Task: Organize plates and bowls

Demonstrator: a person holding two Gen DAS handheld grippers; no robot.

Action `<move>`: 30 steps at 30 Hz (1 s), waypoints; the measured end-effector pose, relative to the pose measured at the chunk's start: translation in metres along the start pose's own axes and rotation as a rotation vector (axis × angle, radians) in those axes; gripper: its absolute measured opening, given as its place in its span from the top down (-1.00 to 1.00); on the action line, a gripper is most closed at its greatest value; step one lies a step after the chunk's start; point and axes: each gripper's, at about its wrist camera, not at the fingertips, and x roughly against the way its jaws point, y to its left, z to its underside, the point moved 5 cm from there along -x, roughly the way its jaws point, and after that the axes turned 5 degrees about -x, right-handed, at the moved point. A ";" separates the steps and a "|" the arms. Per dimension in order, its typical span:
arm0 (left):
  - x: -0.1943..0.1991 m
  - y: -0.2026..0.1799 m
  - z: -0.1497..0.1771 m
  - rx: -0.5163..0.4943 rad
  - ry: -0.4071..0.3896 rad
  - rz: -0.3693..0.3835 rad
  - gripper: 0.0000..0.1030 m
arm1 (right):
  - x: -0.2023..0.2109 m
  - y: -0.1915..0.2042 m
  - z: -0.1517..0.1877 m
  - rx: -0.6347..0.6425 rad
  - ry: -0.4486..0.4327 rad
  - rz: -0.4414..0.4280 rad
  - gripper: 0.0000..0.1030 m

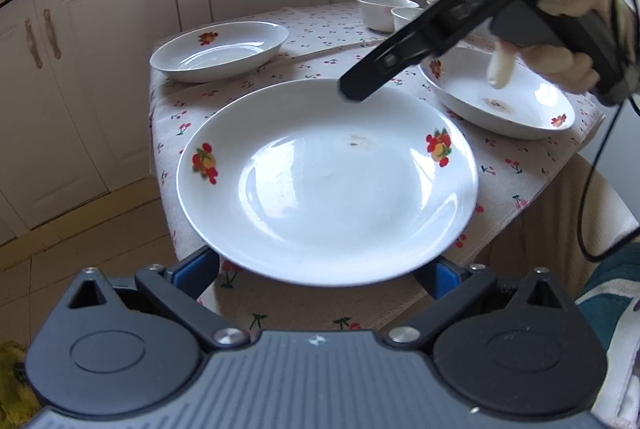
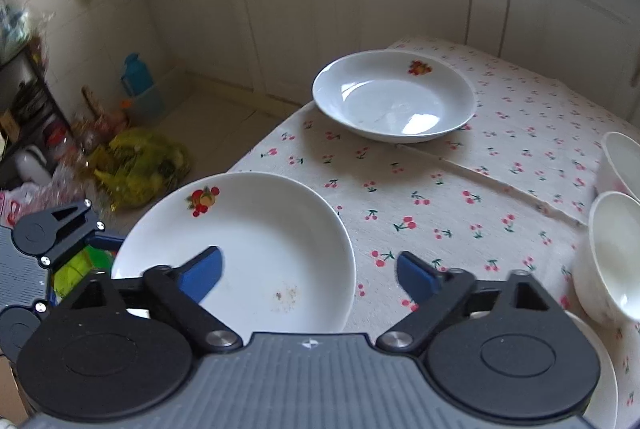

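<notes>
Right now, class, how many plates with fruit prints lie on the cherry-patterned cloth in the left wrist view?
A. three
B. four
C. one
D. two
A: the near plate by the left claw, a far-left plate, and a right plate under the right claw, all on the cloth.
</notes>
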 end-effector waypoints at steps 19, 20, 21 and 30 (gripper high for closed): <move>-0.007 0.003 -0.004 -0.024 0.019 0.053 -0.99 | -0.044 -0.017 -0.009 -0.082 0.144 -0.161 -0.20; -0.007 0.003 -0.005 -0.025 0.020 0.053 -0.99 | -0.045 -0.017 -0.009 -0.081 0.145 -0.163 -0.21; -0.007 0.003 -0.005 -0.026 0.021 0.054 -0.99 | -0.045 -0.017 -0.009 -0.080 0.146 -0.165 -0.21; -0.009 0.004 -0.007 -0.027 0.030 0.059 -0.98 | -0.041 -0.017 -0.010 -0.092 0.147 -0.175 -0.22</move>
